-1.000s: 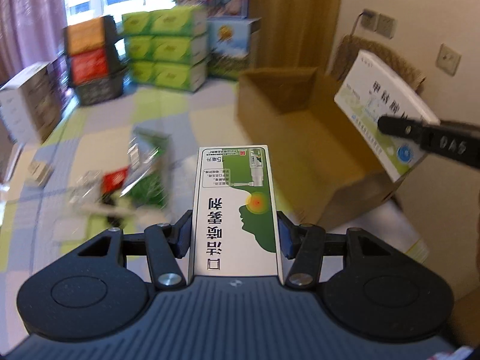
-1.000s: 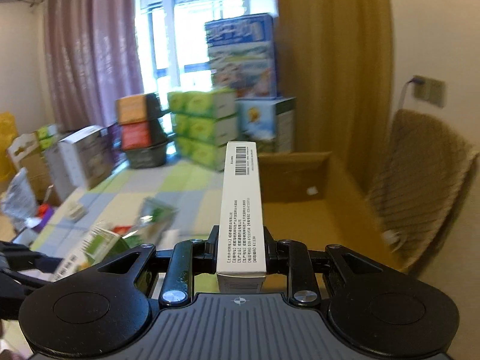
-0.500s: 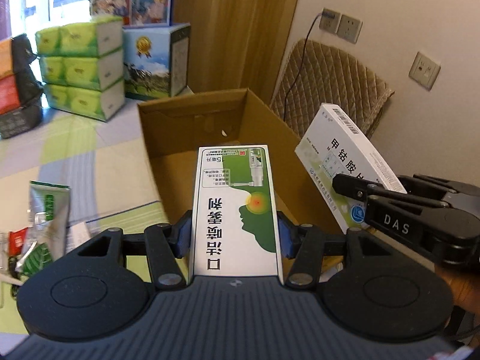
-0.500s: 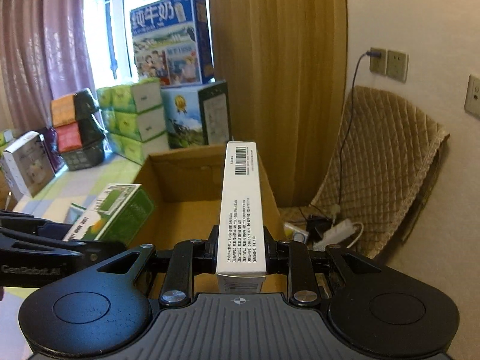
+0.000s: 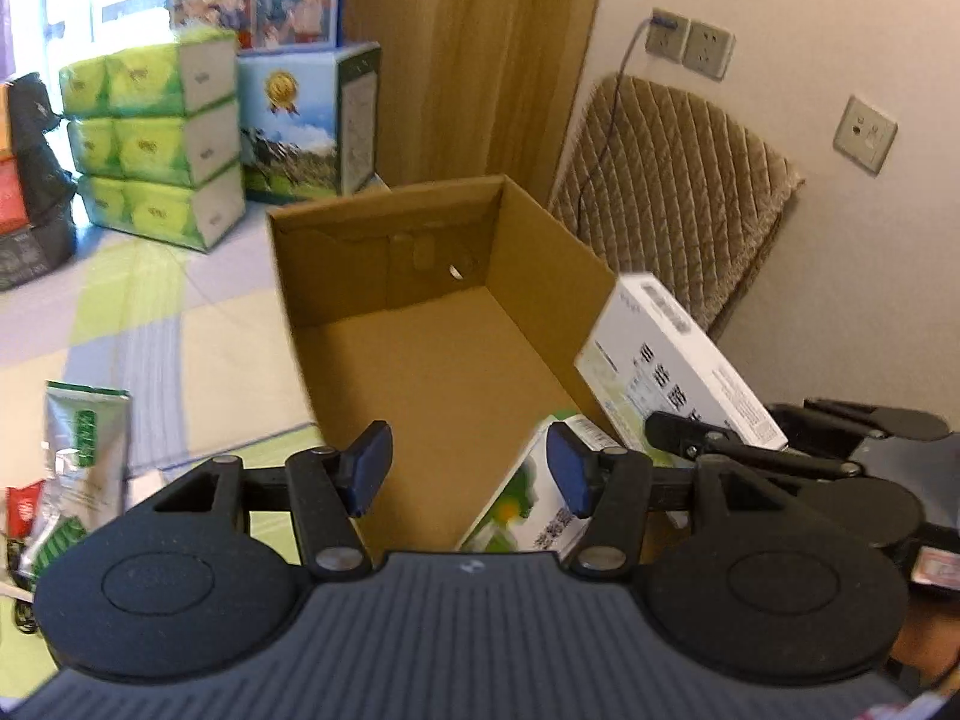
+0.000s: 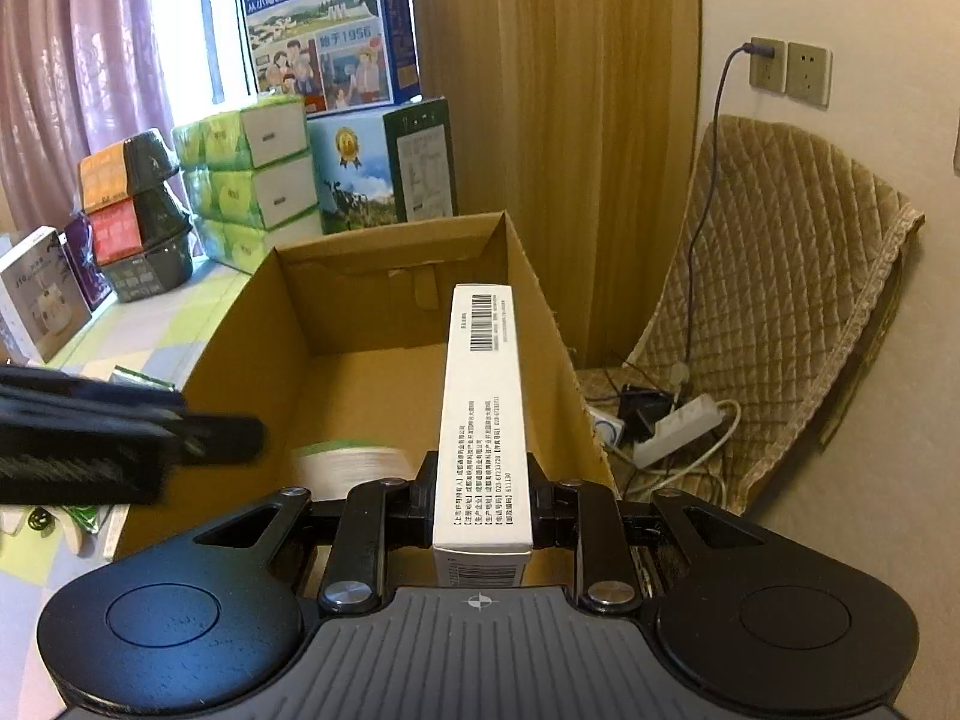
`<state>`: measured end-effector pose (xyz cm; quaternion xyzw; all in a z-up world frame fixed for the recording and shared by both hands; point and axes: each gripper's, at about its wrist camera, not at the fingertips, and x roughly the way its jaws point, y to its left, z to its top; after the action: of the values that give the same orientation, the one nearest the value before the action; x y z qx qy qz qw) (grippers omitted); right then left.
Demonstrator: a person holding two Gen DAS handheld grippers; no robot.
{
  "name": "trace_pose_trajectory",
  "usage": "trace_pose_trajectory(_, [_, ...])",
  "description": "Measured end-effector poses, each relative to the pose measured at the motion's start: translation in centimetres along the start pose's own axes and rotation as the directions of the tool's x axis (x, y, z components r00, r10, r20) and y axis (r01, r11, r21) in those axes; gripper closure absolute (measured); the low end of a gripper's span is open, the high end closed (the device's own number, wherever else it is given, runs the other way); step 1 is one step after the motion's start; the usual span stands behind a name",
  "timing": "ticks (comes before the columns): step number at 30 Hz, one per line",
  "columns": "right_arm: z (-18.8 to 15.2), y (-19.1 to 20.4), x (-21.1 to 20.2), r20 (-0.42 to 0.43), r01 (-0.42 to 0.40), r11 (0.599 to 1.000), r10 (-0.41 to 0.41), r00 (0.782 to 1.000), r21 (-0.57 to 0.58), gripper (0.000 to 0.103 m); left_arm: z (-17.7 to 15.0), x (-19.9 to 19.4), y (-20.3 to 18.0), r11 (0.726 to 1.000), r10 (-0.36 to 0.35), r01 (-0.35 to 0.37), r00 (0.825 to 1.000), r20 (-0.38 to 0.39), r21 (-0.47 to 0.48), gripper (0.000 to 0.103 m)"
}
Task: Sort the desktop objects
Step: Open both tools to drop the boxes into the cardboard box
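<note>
1. Left wrist view: the left gripper (image 5: 467,467) is spread wide with nothing between its blue pads, above the near end of an open cardboard box (image 5: 420,312).
2. A green and white carton (image 5: 521,513) lies tilted inside the box, partly hidden behind the gripper's right finger.
3. To the right, the right gripper (image 5: 684,429) clamps a white carton (image 5: 672,360) over the box's right wall.
4. Foil packets (image 5: 84,456) lie on the tabletop (image 5: 156,324) left of the box.
5. Right wrist view: the right gripper (image 6: 483,495) is closed on the narrow sides of the long white carton (image 6: 483,414), which points forward above the box (image 6: 336,312) interior.
6. A blurred green and white shape (image 6: 354,465) sits low in the box, beside the left gripper (image 6: 210,441).
</note>
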<state>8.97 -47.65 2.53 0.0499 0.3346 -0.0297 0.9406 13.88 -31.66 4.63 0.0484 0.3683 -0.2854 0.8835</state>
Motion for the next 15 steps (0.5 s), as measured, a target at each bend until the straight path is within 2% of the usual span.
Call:
trace_pose_trajectory(5, [0.3,0.2,-0.2,0.027,-0.041,0.999,0.041,0.999,-0.002,0.08,-0.5,-2.8,1.6,0.999,0.027,-0.027,0.999,0.03,-0.023,0.046])
trace_pose_trajectory(9, [0.6,0.7,-1.7,0.063,-0.057,0.998,0.057,0.996,-0.003,0.06,-1.6,-5.2,3.1,0.997,0.058,-0.056,0.998,0.039,-0.05,0.045])
trace_pose_trajectory(11, [0.6,0.7,-2.7,0.082,-0.056,0.998,0.056,0.995,0.007,0.057,-2.3,-6.4,4.0,0.995,0.076,-0.073,0.996,0.045,-0.068,0.041])
trace_pose_trajectory(15, [0.4,1.0,-5.1,0.111,-0.064,0.998,0.06,0.992,0.025,0.052,-4.0,-8.9,5.5,0.988,0.124,-0.118,0.991,0.049,-0.099,0.04])
